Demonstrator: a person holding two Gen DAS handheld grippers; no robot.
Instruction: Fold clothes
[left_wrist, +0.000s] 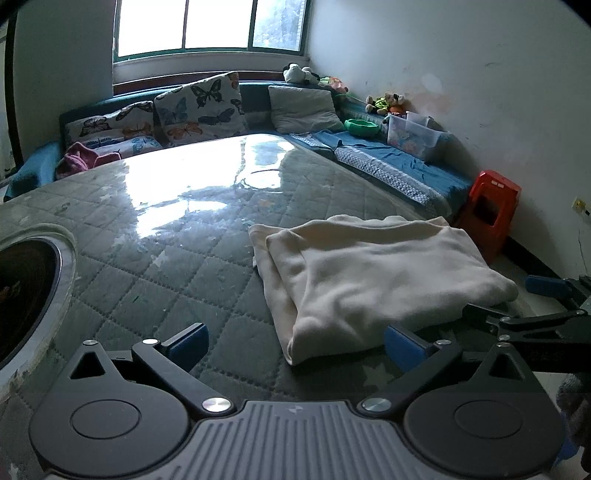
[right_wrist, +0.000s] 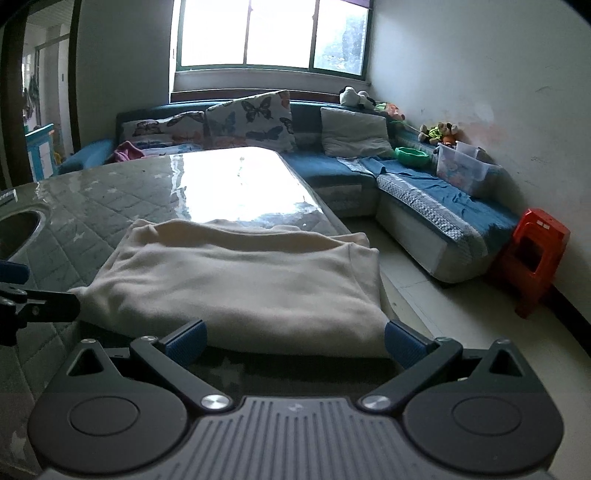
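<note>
A cream garment (left_wrist: 373, 280) lies folded into a thick rectangle on the quilted grey table (left_wrist: 166, 266), near its right edge. My left gripper (left_wrist: 295, 343) is open and empty, with the garment's near left corner between its blue pads. My right gripper (right_wrist: 293, 341) is open and empty just before the garment's (right_wrist: 236, 280) near edge; it also shows in the left wrist view (left_wrist: 546, 295) at the right. The left gripper's finger (right_wrist: 14, 291) shows at the left edge of the right wrist view.
A round recessed hob (left_wrist: 26, 291) sits in the table at the left. A blue corner sofa (right_wrist: 424, 192) with butterfly cushions (left_wrist: 199, 107), a clear plastic box (left_wrist: 413, 134) and a green bowl (left_wrist: 362, 127) runs behind and to the right. A red plastic stool (right_wrist: 528, 258) stands by the wall.
</note>
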